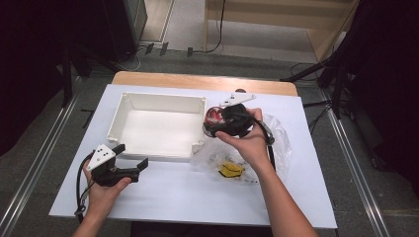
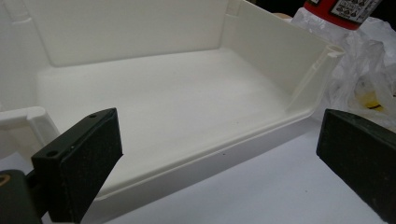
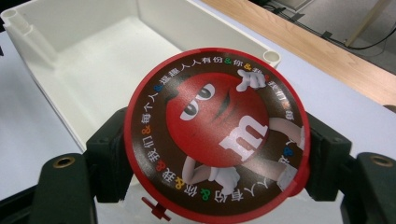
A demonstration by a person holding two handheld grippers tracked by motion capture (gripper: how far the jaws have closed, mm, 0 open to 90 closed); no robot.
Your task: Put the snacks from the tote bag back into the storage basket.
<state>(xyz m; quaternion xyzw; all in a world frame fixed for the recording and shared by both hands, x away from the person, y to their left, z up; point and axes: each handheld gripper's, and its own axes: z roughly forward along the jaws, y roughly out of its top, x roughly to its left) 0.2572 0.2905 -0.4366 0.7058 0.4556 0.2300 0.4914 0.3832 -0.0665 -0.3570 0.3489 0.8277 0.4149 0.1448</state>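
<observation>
One slip worries us: our right claw (image 3: 212, 154) pinches the round red candy tin (image 3: 215, 130) by its curved sides, centre frame, above the white plastic tray's (image 3: 93, 60) rim; left claw (image 2: 210, 154) gapes empty.

My left gripper (image 1: 129, 157) is a black tool with two blocky black jaws, each faced with a thick dark pad; small screw holes dot the pad holders. A grey three-cornered plate with dark dots sits on top of it, and a black cable loops off its back end. My right gripper (image 1: 213, 123) is the same black build with a pale three-cornered plate on top and its own black cable trailing back. Brass-coloured screw inserts sit in the dark green-black arms behind its jaws. My forearms are bare, no sleeves.
</observation>
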